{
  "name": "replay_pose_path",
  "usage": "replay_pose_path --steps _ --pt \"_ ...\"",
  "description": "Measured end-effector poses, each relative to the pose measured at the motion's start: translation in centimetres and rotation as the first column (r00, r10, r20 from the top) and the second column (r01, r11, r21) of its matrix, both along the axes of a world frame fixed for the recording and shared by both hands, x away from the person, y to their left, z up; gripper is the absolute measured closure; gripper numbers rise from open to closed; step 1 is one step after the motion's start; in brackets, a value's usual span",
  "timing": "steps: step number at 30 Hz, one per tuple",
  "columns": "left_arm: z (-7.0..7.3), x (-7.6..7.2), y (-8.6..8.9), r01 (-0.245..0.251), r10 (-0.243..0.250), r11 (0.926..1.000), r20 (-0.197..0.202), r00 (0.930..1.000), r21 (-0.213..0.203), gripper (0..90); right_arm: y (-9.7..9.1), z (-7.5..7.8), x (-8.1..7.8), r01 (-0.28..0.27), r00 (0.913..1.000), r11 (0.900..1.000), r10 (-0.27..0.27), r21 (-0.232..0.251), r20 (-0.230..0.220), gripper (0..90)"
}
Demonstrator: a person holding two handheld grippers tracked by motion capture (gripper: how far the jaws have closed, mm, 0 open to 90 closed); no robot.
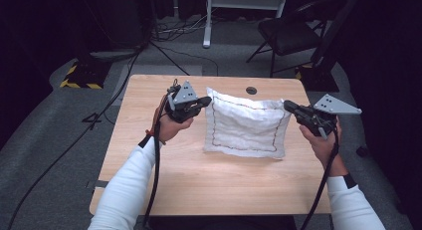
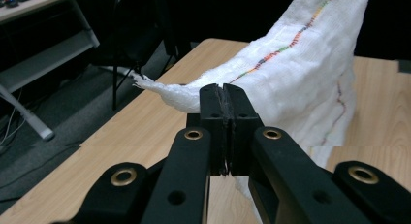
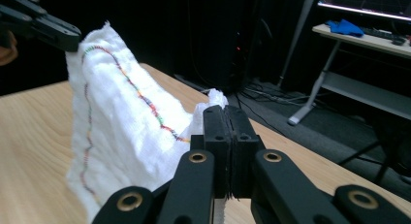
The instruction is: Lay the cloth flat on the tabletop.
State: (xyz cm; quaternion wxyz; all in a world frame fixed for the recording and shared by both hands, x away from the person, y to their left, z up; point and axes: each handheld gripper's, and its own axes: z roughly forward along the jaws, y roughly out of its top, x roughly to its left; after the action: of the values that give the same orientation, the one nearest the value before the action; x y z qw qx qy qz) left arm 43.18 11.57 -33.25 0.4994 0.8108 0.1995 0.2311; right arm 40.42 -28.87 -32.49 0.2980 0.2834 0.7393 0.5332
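Note:
A white gauze cloth (image 1: 246,124) with a multicoloured stitched border hangs by its two far corners above the wooden table (image 1: 149,160), its near edge resting on the wood. My left gripper (image 1: 205,101) is shut on the cloth's far left corner; in the left gripper view the cloth (image 2: 291,73) rises from the closed left gripper (image 2: 223,95). My right gripper (image 1: 288,106) is shut on the far right corner. In the right gripper view the cloth (image 3: 121,127) stretches from the pinched right gripper (image 3: 226,118) across to the left gripper (image 3: 72,40).
A round cable hole (image 1: 251,90) sits near the table's far edge. Beyond the table stand a dark chair (image 1: 288,33) and a white desk frame (image 1: 209,21). Cables (image 1: 99,115) run over the grey floor at the left.

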Motion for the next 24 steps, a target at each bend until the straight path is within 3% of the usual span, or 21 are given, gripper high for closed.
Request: replay_pose_path --steps 1,4,10,13,16,17,19,20,21,22,23,24 --pt "0.4 -0.9 0.4 0.006 -0.006 1.0000 0.007 1.0000 0.002 87.9 0.1 0.4 -0.9 -0.012 0.9998 0.9999 0.012 -0.003 0.016 89.5" --pt "0.7 -1.9 0.9 0.013 -0.013 0.9999 0.015 0.9998 0.003 87.9 0.1 1.0 -2.1 -0.025 0.9989 0.9996 0.026 -0.009 0.040 89.6" --pt "1.7 -4.8 1.9 0.040 -0.040 0.9992 0.049 0.9980 0.011 87.9 0.3 1.8 -3.8 -0.049 0.9972 0.9988 0.049 -0.008 0.056 89.5" --pt "1.5 -4.8 1.9 0.037 -0.038 0.9990 0.048 0.9981 0.023 87.9 0.7 1.9 -3.7 -0.052 0.9973 0.9984 0.053 -0.024 0.051 89.5" --pt "0.6 -3.8 1.9 0.022 -0.022 0.9995 0.015 0.9996 0.022 87.9 0.9 1.5 -2.9 -0.044 0.9984 0.9984 0.045 -0.035 0.035 89.5" --pt "-0.4 -2.7 1.9 0.004 -0.004 0.9998 -0.015 0.9999 0.021 87.8 1.1 0.7 -1.7 -0.033 0.9994 0.9984 0.033 -0.045 0.008 89.5" --pt "-1.0 -2.1 1.8 -0.004 0.005 0.9996 -0.028 0.9996 0.028 87.8 1.2 -0.4 -0.2 -0.020 0.9995 0.9984 0.018 -0.053 -0.026 89.5" --pt "-1.6 -1.5 1.7 -0.014 0.015 0.9995 -0.044 0.9989 0.029 87.8 1.2 -0.4 -0.2 -0.020 0.9995 0.9984 0.018 -0.053 -0.026 89.5" --pt "-2.8 -0.2 1.5 -0.031 0.035 0.9984 -0.068 0.9971 0.046 87.8 1.3 -1.6 1.4 -0.013 0.9980 0.9984 0.009 -0.055 -0.062 89.5" --pt "-2.8 -0.2 1.5 -0.031 0.035 0.9984 -0.068 0.9971 0.046 87.7 1.4 -2.3 2.2 -0.005 0.9968 0.9983 0.000 -0.058 -0.081 89.5" --pt "-4.0 1.3 1.1 -0.057 0.062 0.9967 -0.096 0.9934 0.059 87.7 1.5 -2.9 2.9 0.002 0.9947 0.9981 -0.008 -0.062 -0.102 89.5" --pt "-4.0 1.3 1.1 -0.057 0.062 0.9967 -0.096 0.9934 0.059 87.7 1.5 -2.9 2.9 0.002 0.9947 0.9981 -0.008 -0.062 -0.102 89.5"
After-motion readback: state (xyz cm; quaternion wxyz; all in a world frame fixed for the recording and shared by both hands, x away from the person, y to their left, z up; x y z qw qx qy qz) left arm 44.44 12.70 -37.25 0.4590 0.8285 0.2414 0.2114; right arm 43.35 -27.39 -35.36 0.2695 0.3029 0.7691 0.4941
